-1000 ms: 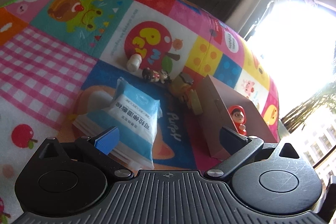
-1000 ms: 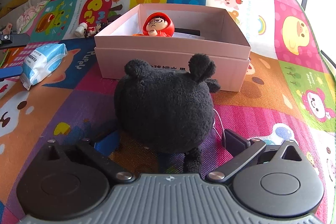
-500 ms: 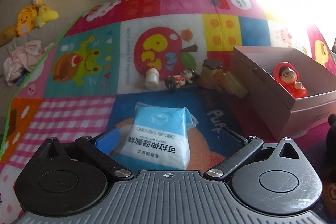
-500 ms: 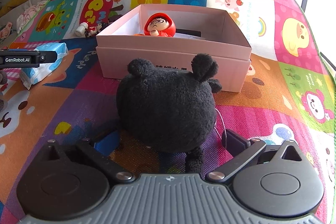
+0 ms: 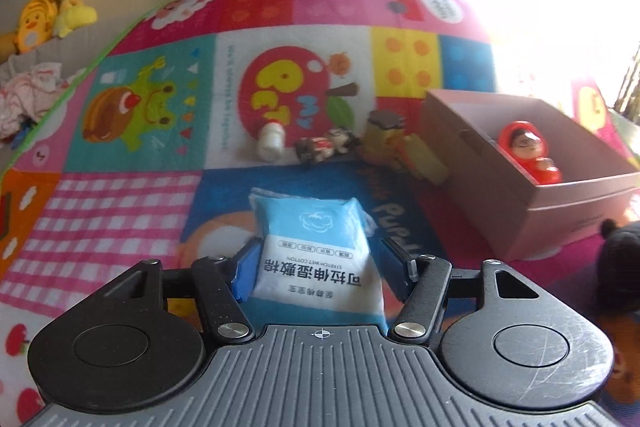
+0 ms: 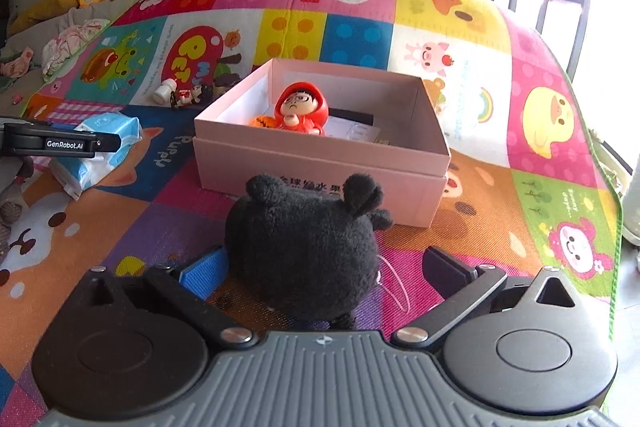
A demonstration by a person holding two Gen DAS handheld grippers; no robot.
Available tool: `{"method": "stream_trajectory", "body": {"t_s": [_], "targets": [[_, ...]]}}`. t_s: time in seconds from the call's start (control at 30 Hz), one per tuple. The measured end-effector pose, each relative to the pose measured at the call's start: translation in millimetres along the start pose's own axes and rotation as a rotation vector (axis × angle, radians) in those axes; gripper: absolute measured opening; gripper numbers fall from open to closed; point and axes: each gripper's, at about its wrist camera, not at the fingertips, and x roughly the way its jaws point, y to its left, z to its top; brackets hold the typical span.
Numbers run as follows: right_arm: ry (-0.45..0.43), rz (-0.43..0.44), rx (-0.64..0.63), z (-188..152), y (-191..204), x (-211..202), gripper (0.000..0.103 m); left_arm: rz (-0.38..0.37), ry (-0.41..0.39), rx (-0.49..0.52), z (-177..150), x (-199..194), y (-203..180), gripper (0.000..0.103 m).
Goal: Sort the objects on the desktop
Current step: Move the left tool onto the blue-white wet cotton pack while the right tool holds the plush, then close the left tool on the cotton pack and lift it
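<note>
A patchwork play mat (image 6: 472, 39) covered the surface. A pink box (image 6: 320, 163) sat at mid-mat, holding a red-hooded figurine (image 6: 302, 107). At the box's 6 o'clock lay a black plush toy (image 6: 308, 247), between the wide-open jaws of the right gripper (image 6: 324, 267); neither pad pressed it. At the box's 9 o'clock lay a blue wet-wipe pack (image 5: 316, 247). The left gripper (image 5: 320, 267) straddled the pack, jaws closing, the blue pad at its side; contact on the dark pad could not be told. Beyond, at the pack's 12 o'clock, lay a small white bottle (image 5: 270, 145).
</note>
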Motion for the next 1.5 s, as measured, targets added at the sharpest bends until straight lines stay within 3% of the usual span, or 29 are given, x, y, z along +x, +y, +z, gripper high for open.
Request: {"method": "stream_trajectory", "body": {"t_s": [0.17,0.2,0.23,0.37,0.43,0.5,0.63,0.7,0.83,0.93,1.07,1.2,1.3,1.5], "targets": [[0.027,0.003,-0.044,-4.6,7.6,5.4,0.103,-0.206,0.008,0.054,-13.6,-27.4,-27.1,0.070],[0.035,0.005,-0.063,-7.3,10.4,6.5,0.103,-0.236,0.003,0.066,-18.2,-32.6,-32.1,0.076],[0.042,0.009,-0.081,-9.8,12.3,7.5,0.103,-0.247,-0.002,0.070,-22.1,-36.7,-35.6,0.084],[0.065,-0.003,-0.110,-16.2,12.3,14.9,0.101,-0.248,-0.001,0.042,-31.7,-36.9,-37.2,0.094],[0.083,-0.003,-0.095,-13.0,9.9,17.3,0.086,-0.247,0.010,0.016,-31.4,-35.3,-33.4,0.094],[0.115,0.059,-0.052,-5.7,6.1,14.8,0.075,-0.256,-0.010,-0.003,-27.2,-39.8,-29.0,0.095],[0.124,0.268,0.175,17.4,-18.8,2.9,0.074,-0.282,-0.070,0.008,-15.8,-53.8,-30.2,0.098],[0.110,0.297,0.247,24.9,-29.0,2.8,0.074,-0.302,-0.079,0.025,-12.5,-57.1,-37.1,0.100],[0.071,0.196,0.233,26.1,-31.3,7.0,0.075,-0.371,-0.077,0.144,-14.5,-62.3,-66.1,0.100],[0.054,0.202,0.233,21.9,-35.9,1.6,0.077,-0.401,-0.105,0.280,-19.9,-69.3,-91.3,0.101],[0.010,0.229,0.185,11.3,-41.4,-13.3,0.092,-0.418,-0.101,0.408,-24.2,-62.6,-117.6,0.101],[-0.001,0.267,0.084,-3.2,-33.7,-26.9,0.092,-0.357,-0.094,0.355,-12.5,-52.5,-108.9,0.101],[0.013,0.279,0.051,-8.4,-27.8,-23.3,0.092,-0.322,-0.083,0.233,1.6,-51.9,-86.7,0.101],[0.051,0.205,-0.039,-7.4,-3.2,7.1,0.090,-0.270,-0.099,0.122,16.0,-56.1,-55.1,0.102]]}}
